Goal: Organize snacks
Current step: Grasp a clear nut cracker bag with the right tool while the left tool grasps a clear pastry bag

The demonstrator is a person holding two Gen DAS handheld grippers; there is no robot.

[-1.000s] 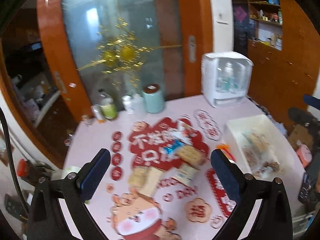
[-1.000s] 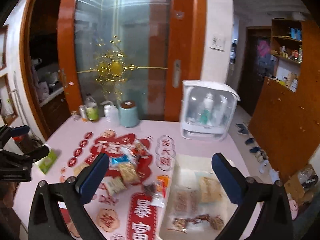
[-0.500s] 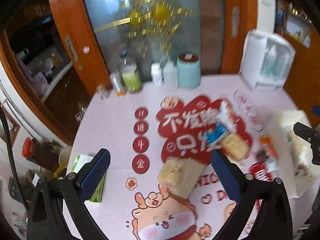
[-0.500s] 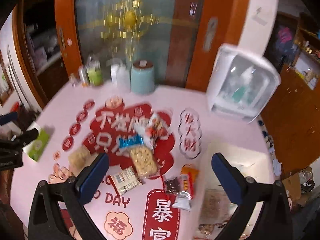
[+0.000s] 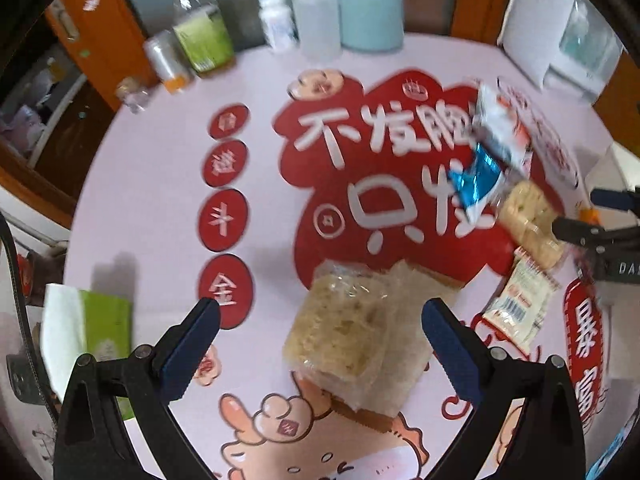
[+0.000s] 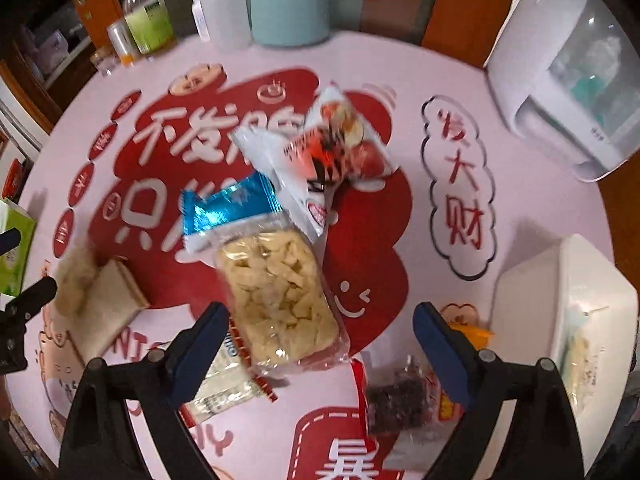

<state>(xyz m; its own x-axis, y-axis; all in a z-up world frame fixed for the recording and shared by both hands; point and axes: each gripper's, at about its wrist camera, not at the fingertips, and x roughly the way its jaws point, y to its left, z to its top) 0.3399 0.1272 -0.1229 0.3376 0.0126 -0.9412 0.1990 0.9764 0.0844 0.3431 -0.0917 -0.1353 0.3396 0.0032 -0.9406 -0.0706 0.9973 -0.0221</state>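
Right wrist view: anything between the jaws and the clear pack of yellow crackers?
Nothing visible. The right gripper has been closing slightly but stands open with empty pads, and the cracker pack lies just ahead between its fingers. A blue wrapper overlaps the pack's far end, and a white packet is tucked under its near left edge.

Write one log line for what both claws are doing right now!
left claw: open, above rice cake pack | right claw: open, jaws just closing a little, above cracker pack | nothing held
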